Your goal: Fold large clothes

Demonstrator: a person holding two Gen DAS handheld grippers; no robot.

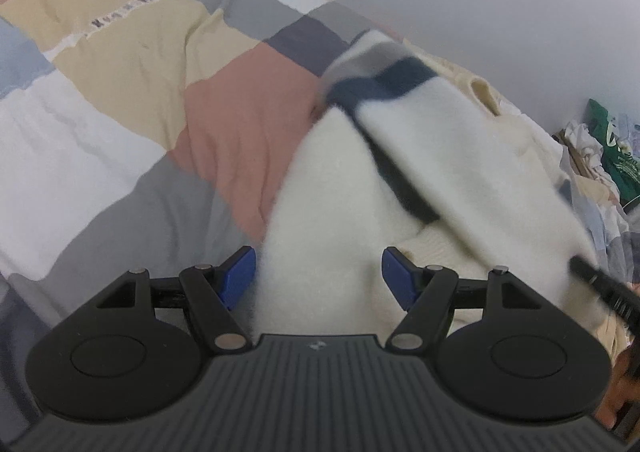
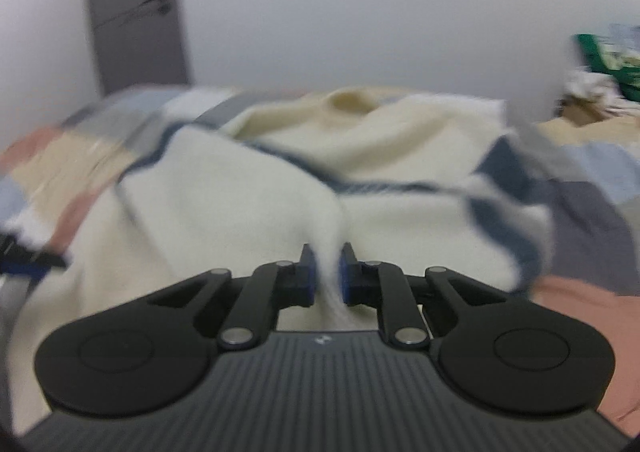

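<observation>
Right claw (image 2: 327, 272) is pinching a ridge of the cream sweater (image 2: 248, 203), so I'd be lifting slow and keeping the fabric taut while carrying it over. Left claw (image 1: 318, 276) is hanging wide open, gripping nothing, just over the sweater's near edge. Sweater's lying on the bed (image 1: 120, 131).

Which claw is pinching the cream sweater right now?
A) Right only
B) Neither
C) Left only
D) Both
A: the right claw is shut on a fold of the cream sweater, while the left claw stands open above it with nothing pressed between its pads.
</observation>
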